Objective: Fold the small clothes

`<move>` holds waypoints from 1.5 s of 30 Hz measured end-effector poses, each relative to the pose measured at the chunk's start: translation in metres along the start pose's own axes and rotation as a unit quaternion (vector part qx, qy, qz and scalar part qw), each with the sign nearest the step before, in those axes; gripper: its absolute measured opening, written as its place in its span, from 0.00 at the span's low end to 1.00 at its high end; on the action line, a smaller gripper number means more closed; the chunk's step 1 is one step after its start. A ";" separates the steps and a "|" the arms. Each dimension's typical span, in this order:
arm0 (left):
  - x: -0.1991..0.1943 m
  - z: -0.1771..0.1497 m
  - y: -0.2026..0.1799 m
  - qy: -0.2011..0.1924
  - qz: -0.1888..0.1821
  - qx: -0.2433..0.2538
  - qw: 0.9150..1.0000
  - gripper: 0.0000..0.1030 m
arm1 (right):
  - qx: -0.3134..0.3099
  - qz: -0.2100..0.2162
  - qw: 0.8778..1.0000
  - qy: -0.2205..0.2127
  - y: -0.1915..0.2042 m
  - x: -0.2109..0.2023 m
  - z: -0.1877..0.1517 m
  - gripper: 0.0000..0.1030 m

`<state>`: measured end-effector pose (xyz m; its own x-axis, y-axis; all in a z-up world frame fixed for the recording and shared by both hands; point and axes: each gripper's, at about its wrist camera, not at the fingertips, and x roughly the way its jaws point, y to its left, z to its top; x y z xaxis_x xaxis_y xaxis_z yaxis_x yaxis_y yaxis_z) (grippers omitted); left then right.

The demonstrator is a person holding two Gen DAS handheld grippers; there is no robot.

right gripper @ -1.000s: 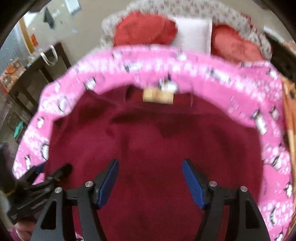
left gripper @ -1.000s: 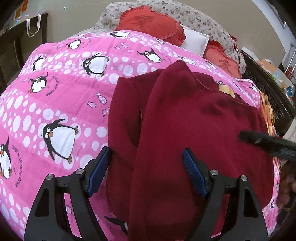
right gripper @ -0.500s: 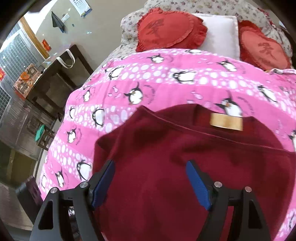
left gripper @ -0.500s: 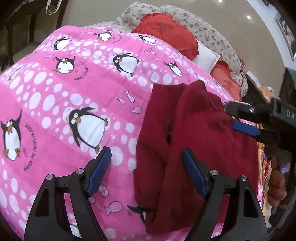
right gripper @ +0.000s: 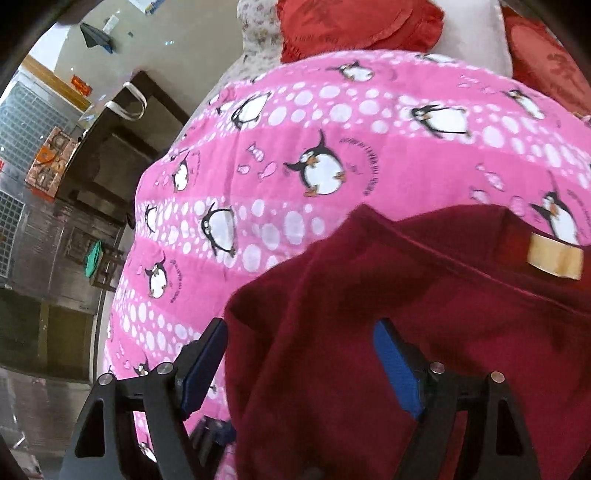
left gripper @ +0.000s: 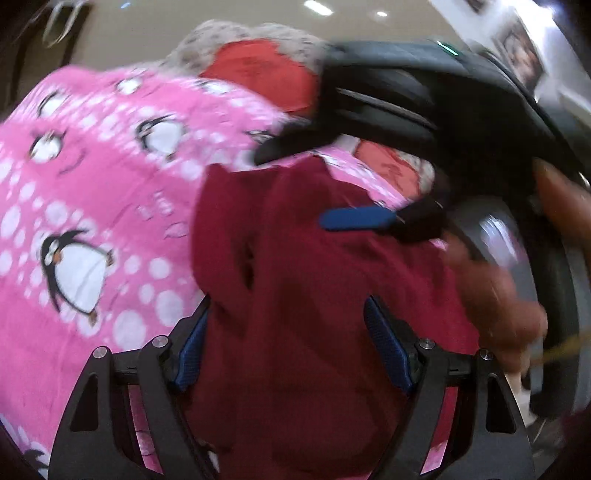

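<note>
Both grippers have swung in closer over the last second, and the right gripper (left gripper: 354, 218) now crosses just in front of the left one's camera, blurred with motion. Nearest, the left gripper (left gripper: 291, 354) stands wide open with the dark red top (left gripper: 314, 295) bunched between its blue pads (left gripper: 388, 350), clamping nothing. The right gripper, in its own view, is likewise spread wide over the garment's left shoulder, holding nothing I can see. That top lies on the pink penguin bedspread (right gripper: 332, 129), its left sleeve already turned in over the body and its tan neck label (right gripper: 554, 254) showing on the far side. To fold it well, I'd say each gripper should pinch a single doubled edge cleanly, then lift evenly so the fold stays square. Farther off sit the red heart cushions (right gripper: 354, 26). No containers hold anything here; a white-handled bag (right gripper: 129, 103) hangs by the dark furniture at far left.
</note>
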<state>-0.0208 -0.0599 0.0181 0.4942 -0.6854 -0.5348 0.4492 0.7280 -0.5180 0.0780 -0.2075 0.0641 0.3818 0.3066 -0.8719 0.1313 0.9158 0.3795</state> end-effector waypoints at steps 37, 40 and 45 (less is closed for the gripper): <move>-0.028 -0.012 -0.029 0.043 0.006 0.025 0.999 0.38 | -0.084 0.050 0.995 -0.031 -0.023 -0.060 -0.027 0.15; -0.021 -0.009 -0.041 0.051 0.026 0.036 0.998 0.36 | -0.080 0.055 0.994 -0.040 -0.027 -0.072 -0.032 0.15; -0.015 -0.004 -0.059 0.057 0.051 0.052 0.996 0.34 | -0.068 0.069 0.994 -0.054 -0.029 -0.078 -0.044 0.15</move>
<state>-0.0572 -0.0925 0.0541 0.4559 -0.6005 -0.6569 0.4791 0.7876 -0.3875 0.0039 -0.2464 0.1080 0.4849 0.4084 -0.7734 -0.0503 0.8958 0.4415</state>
